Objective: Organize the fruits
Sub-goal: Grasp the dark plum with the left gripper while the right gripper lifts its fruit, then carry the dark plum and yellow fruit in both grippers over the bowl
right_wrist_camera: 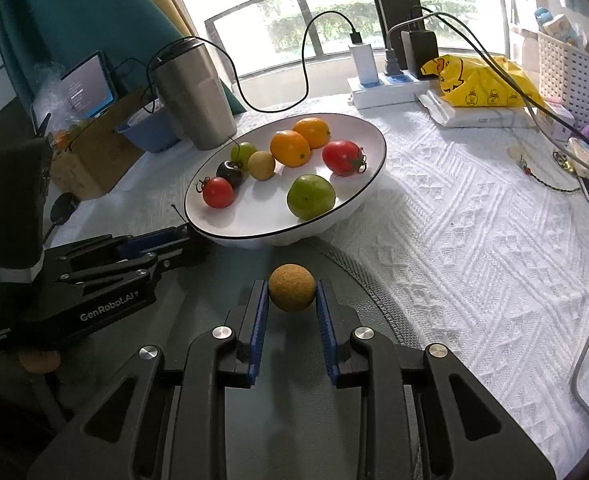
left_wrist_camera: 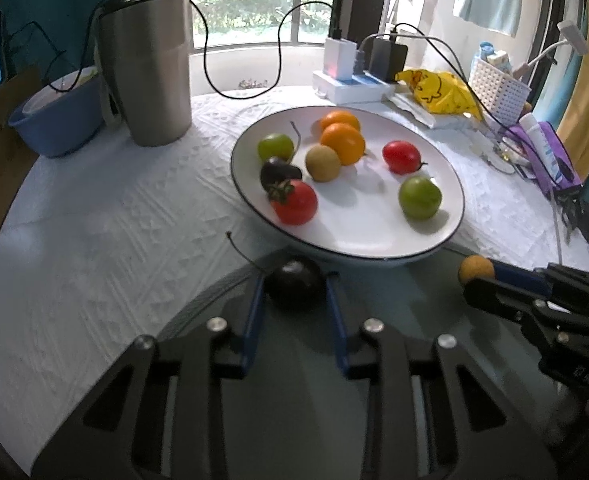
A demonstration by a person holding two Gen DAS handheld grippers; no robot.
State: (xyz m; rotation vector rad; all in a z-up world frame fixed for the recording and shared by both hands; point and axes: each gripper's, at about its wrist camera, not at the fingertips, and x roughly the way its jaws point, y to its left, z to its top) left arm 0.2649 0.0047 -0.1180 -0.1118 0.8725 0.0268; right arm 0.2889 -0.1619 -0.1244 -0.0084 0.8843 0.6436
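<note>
A white plate [left_wrist_camera: 366, 232] with a dark rim holds two oranges [left_wrist_camera: 342, 142], two red tomatoes [left_wrist_camera: 296, 202], two green fruits [left_wrist_camera: 419, 197], a tan fruit [left_wrist_camera: 322, 163] and a dark fruit [left_wrist_camera: 278, 172]. Just in front of the plate's near edge, my left gripper [left_wrist_camera: 294, 280] is shut on a dark round fruit with a stem [left_wrist_camera: 294, 286]. My right gripper [right_wrist_camera: 292, 292] is shut on a tan round fruit [right_wrist_camera: 292, 287], also just before the plate [right_wrist_camera: 262, 220]. In the left wrist view the right gripper [left_wrist_camera: 472, 280] shows at the right with the tan fruit [left_wrist_camera: 475, 267].
A steel tumbler [left_wrist_camera: 146, 68] and a blue bowl [left_wrist_camera: 58, 120] stand left of the plate. Behind it are a power strip with chargers [left_wrist_camera: 354, 84], a yellow bag [left_wrist_camera: 438, 92], a white basket [left_wrist_camera: 498, 88] and trailing cables. A white textured cloth [right_wrist_camera: 474, 240] covers the table.
</note>
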